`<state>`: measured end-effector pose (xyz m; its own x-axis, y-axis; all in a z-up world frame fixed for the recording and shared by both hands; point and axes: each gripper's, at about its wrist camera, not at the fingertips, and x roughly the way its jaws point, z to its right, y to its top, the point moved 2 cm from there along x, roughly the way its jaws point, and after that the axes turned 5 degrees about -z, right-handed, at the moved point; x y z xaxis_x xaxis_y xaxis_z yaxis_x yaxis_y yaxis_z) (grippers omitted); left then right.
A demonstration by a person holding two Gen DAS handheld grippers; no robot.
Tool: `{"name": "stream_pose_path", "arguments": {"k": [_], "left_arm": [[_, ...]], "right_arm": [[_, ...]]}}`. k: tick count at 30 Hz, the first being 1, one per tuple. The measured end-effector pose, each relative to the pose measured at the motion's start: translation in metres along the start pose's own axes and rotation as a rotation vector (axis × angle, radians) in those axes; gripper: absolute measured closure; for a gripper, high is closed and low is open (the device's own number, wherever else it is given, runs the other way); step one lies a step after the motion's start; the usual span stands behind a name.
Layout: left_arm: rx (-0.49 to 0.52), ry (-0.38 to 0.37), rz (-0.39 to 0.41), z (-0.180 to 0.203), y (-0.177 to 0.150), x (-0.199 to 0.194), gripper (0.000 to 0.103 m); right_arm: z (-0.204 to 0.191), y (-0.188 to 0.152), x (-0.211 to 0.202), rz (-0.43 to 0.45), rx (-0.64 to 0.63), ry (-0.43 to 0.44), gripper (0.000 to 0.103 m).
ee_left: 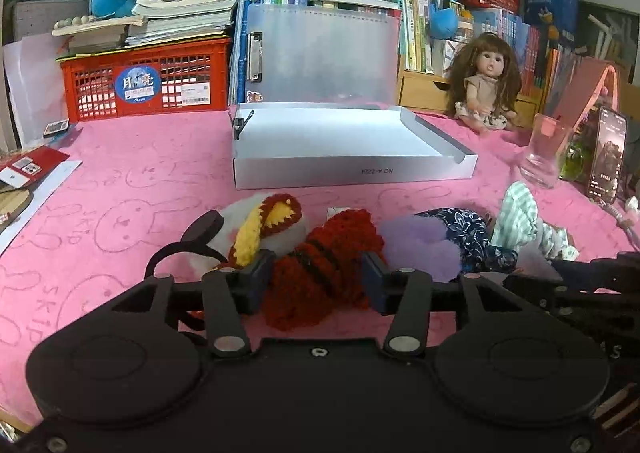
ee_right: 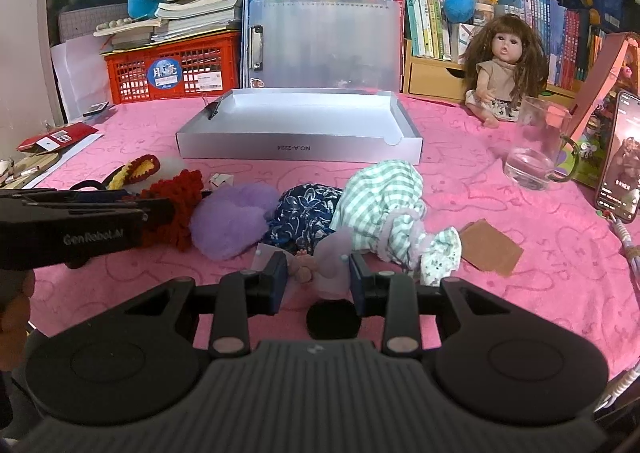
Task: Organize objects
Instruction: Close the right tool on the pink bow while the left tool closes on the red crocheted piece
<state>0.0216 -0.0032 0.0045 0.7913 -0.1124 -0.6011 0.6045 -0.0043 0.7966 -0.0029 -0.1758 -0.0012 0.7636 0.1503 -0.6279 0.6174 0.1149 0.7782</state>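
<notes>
The left gripper [ee_left: 318,277] has its fingers apart around the red knit piece [ee_left: 320,265], which runs forward toward the white box [ee_left: 352,169].

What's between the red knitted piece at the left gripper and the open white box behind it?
Nothing visible. The red knitted piece sits between the left gripper's open fingers; only bare pink tablecloth lies between it and the shallow white box, whose low front wall faces it.

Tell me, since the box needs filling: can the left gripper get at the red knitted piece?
Probably yes. The left gripper already has its fingers on either side of the red knitted piece, with nothing between them.
</notes>
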Motion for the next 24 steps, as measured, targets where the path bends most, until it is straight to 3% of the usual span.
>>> {"name": "stream_pose_path", "arguments": {"k": [6,7,9,13,14,24], "left_arm": [[0.050,0.001,0.010,0.005,-0.004,0.010,0.044],[0.062,0.009,0.013,0.007,-0.005,0.010,0.046],[0.079,0.028,0.029,0.009,-0.006,0.006,0.065],[0.049,-0.010,0.043,0.005,-0.003,-0.005,0.079],[0.041,-0.011,0.050,0.004,-0.002,-0.008,0.088],[0.021,-0.037,0.083,0.002,0.009,-0.026,0.096]], "right_arm": [[0.002,0.000,0.000,-0.003,0.007,-0.002,0.066],[0.002,0.000,0.000,-0.001,0.007,-0.003,0.066],[0.002,0.000,-0.001,0.004,0.009,-0.005,0.066],[0.004,0.002,-0.004,0.017,0.019,-0.006,0.066],[0.004,0.002,-0.005,0.022,0.021,-0.006,0.066],[0.006,0.006,-0.011,0.054,0.032,-0.005,0.066]]}}
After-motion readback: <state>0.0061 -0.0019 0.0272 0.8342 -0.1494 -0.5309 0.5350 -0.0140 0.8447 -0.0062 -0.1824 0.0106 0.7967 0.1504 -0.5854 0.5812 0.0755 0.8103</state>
